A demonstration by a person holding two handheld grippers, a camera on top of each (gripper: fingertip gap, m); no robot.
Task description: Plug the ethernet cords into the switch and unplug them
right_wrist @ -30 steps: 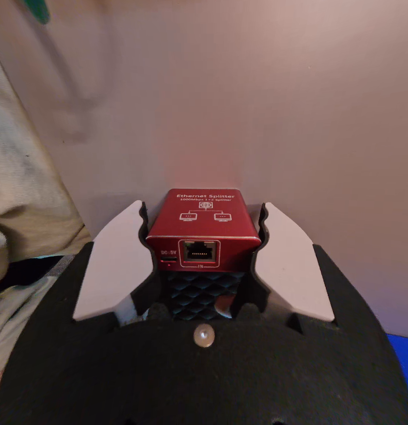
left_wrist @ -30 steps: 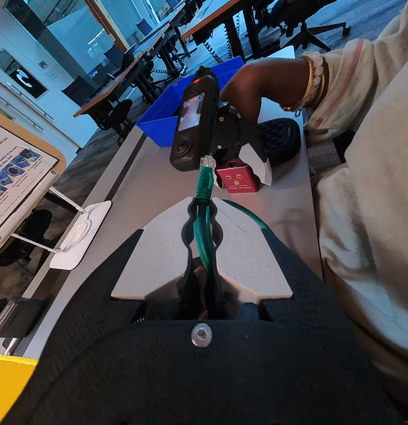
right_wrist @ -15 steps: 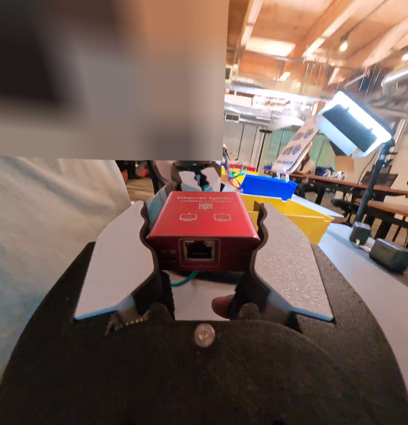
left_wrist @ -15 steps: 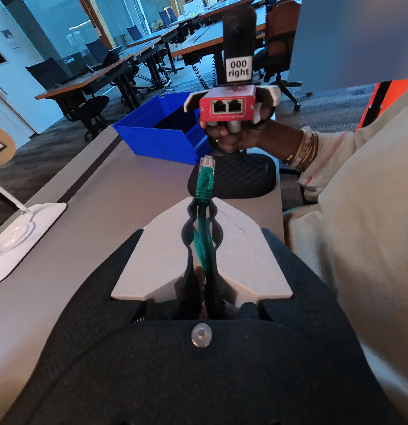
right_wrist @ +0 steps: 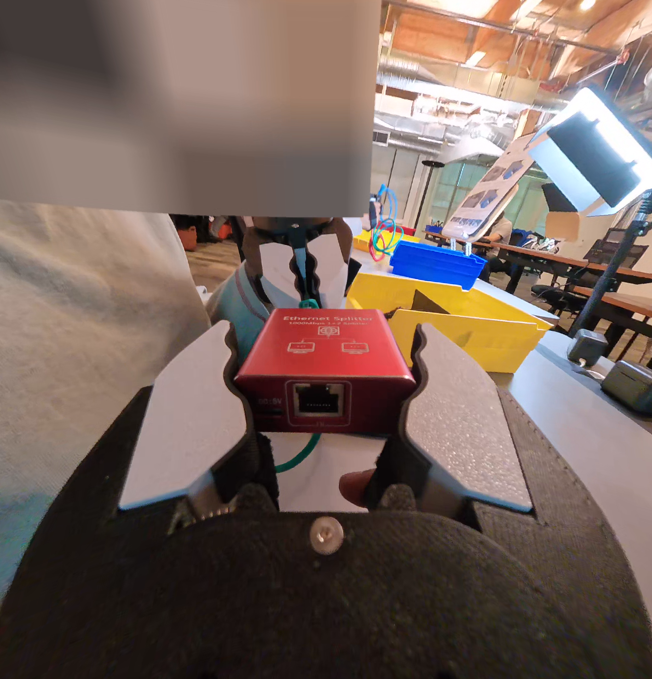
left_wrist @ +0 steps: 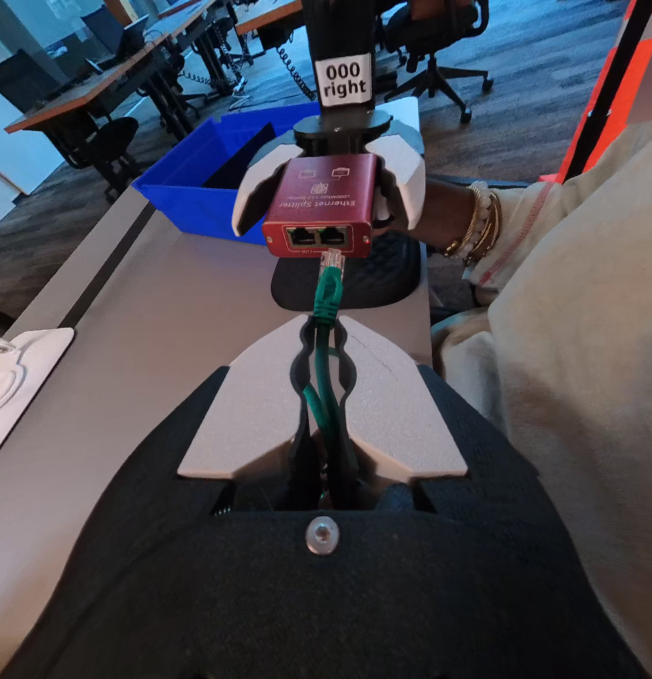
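The right gripper [right_wrist: 326, 371], clamping the red switch [left_wrist: 322, 205], is now sitting closer. The left gripper [left_wrist: 322, 330] is gripping the green cord [left_wrist: 326, 290], its plug nearly touching the 2 ports.

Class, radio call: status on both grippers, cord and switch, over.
Left gripper shut on green cord. Right gripper shut on red switch, held off table. Plug just below twin ports, not inserted. Nothing between.

One small red metal switch box [left_wrist: 319, 205] at upper centre, two empty ports on its facing end, one green ethernet cord [left_wrist: 328, 290] mid-frame, one blue plastic bin [left_wrist: 192, 191] upper left, one black textured pad [left_wrist: 383, 275] beneath.
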